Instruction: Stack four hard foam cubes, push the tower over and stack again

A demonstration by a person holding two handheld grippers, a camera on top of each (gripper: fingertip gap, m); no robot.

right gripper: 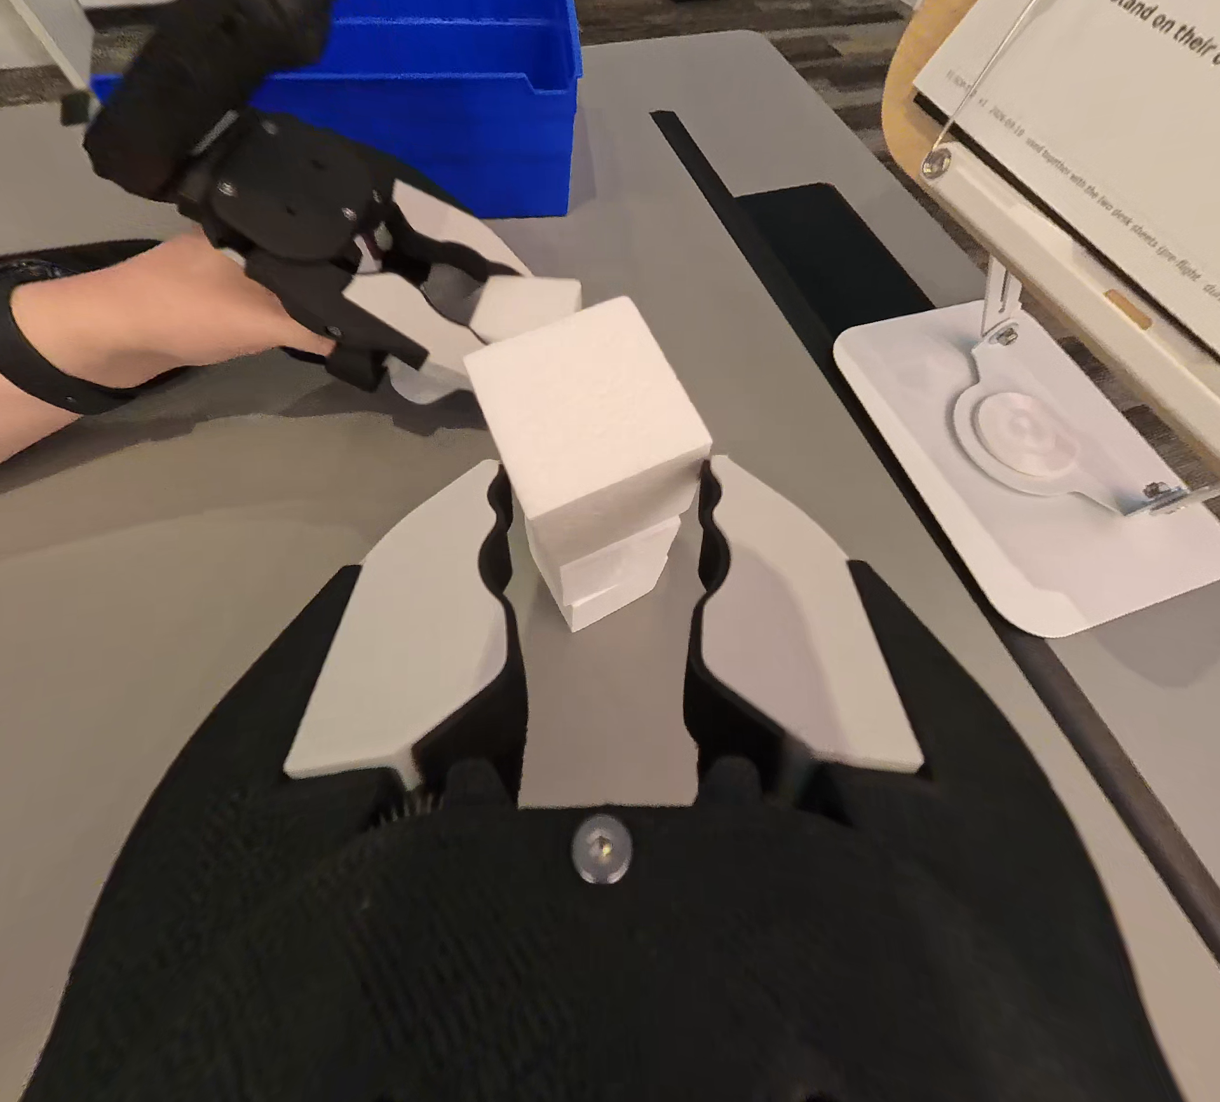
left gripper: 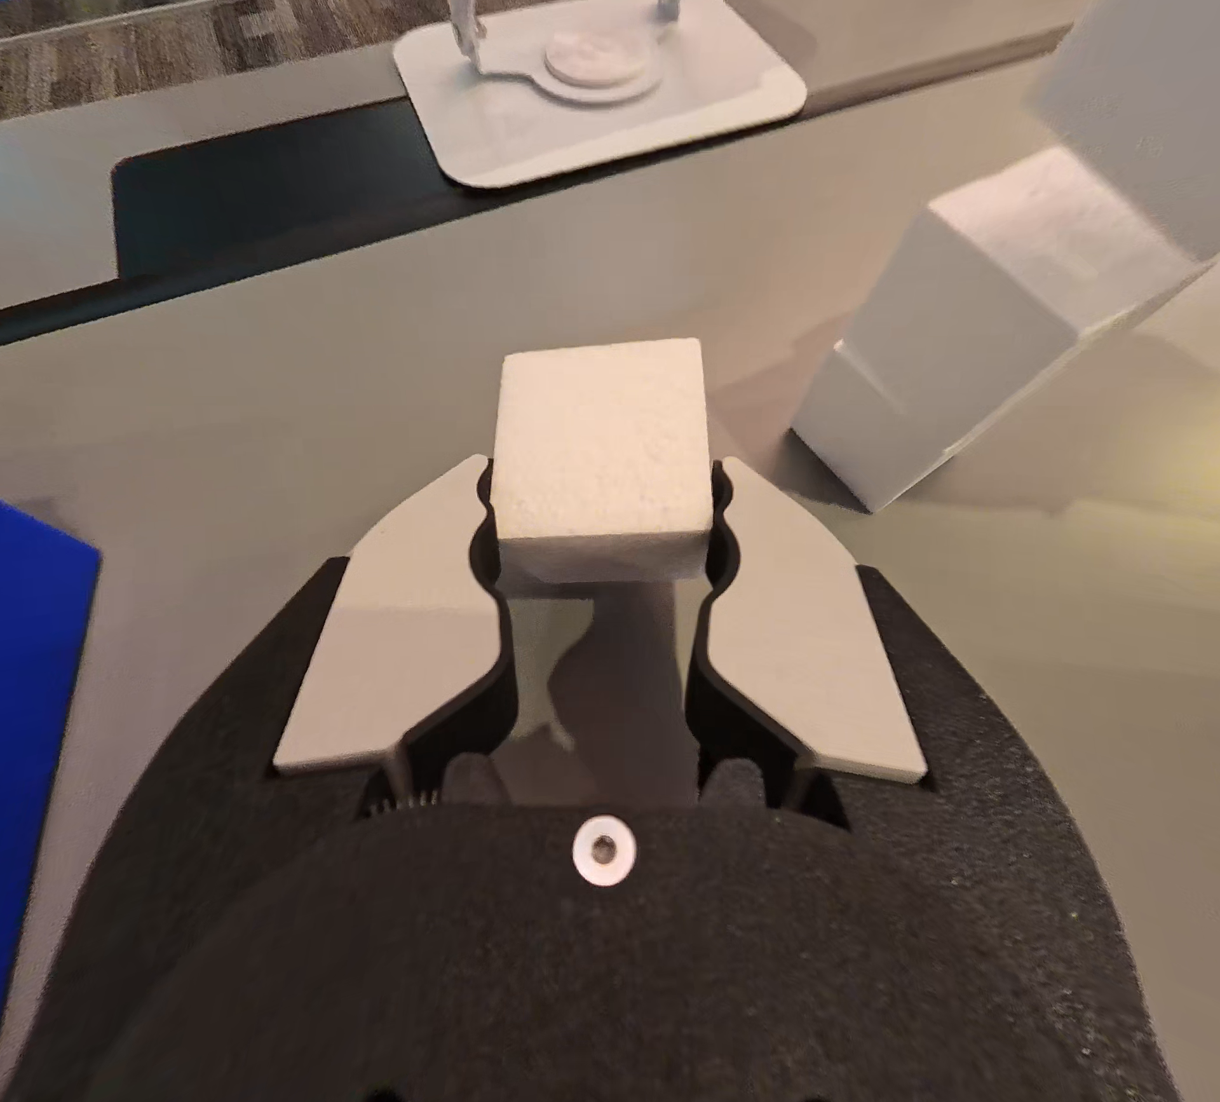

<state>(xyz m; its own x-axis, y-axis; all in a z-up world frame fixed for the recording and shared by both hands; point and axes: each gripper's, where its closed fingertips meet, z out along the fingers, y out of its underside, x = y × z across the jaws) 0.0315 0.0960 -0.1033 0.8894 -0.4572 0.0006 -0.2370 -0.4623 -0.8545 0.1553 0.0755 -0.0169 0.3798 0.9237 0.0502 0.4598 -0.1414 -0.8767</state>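
- Right gripper (right gripper: 604,509) over a grey table (right gripper: 198,575), jaws spread on either side of a tower of white foam cubes (right gripper: 594,476), fingertips level with the top cube (right gripper: 581,403); contact on either side impossible to judge.
- Three cubes visible in the tower, slightly twisted against each other.
- Left gripper (right gripper: 482,304) farther off to the left, held by a hand (right gripper: 152,311) with a black wrist strap (right gripper: 39,370), clamped on another white foam cube (right gripper: 535,304) just behind the tower.
- Blue plastic bin (right gripper: 462,67) at the back of the table.
- White stand base (right gripper: 1030,476) on the right, carrying a tilted board with a printed sheet (right gripper: 1089,60).
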